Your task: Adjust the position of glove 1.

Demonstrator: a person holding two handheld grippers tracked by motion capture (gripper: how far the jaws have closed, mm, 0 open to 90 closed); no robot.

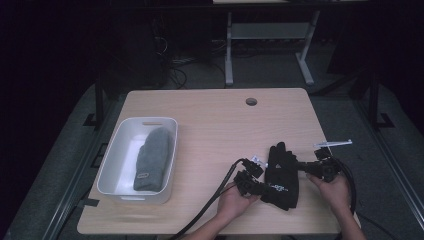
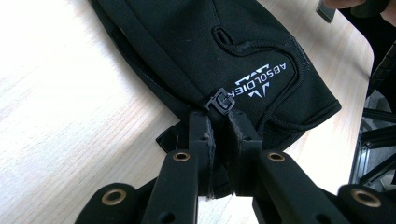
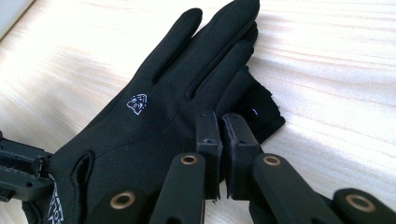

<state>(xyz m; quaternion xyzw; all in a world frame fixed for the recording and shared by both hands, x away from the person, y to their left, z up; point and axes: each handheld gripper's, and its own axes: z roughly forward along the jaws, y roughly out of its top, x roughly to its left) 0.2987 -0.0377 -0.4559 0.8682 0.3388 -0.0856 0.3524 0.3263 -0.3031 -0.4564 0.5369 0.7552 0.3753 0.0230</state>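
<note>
— Both grippers sit at the near right of the table point(image 1: 210, 120): the left gripper point(image 1: 248, 181) at the cuff end of a black glove point(image 1: 281, 175), the right gripper point(image 1: 320, 165) at its other side, each held in a hand. Farther left stands a white bin point(image 1: 112, 160) with a grey knit hat point(image 1: 152, 160) lying in it, well apart from the glove.

— And from the left gripper's own camera?

— Its jaws are drawn together on the glove's point(image 2: 219, 51) cuff edge, pinching cloth just below a small plastic clip point(image 2: 219, 102) beside the white lettering. The cuff lifts slightly off the wood there.

— The right one?

— In the right gripper view the jaws are nearly together at the thumb side of the glove point(image 3: 154, 116), by a folded tab point(image 3: 261, 112). They seem to nip the fabric, though the contact itself is hidden behind the jaw tips. The fingers lie flat, pointing away.

— How will it handle?

— My guess: light, limp and thin, so it will sag and fold between two holds. The stitched cuff hem is the firmest spot to grasp; smooth fabric may slip from a shallow pinch.
</note>
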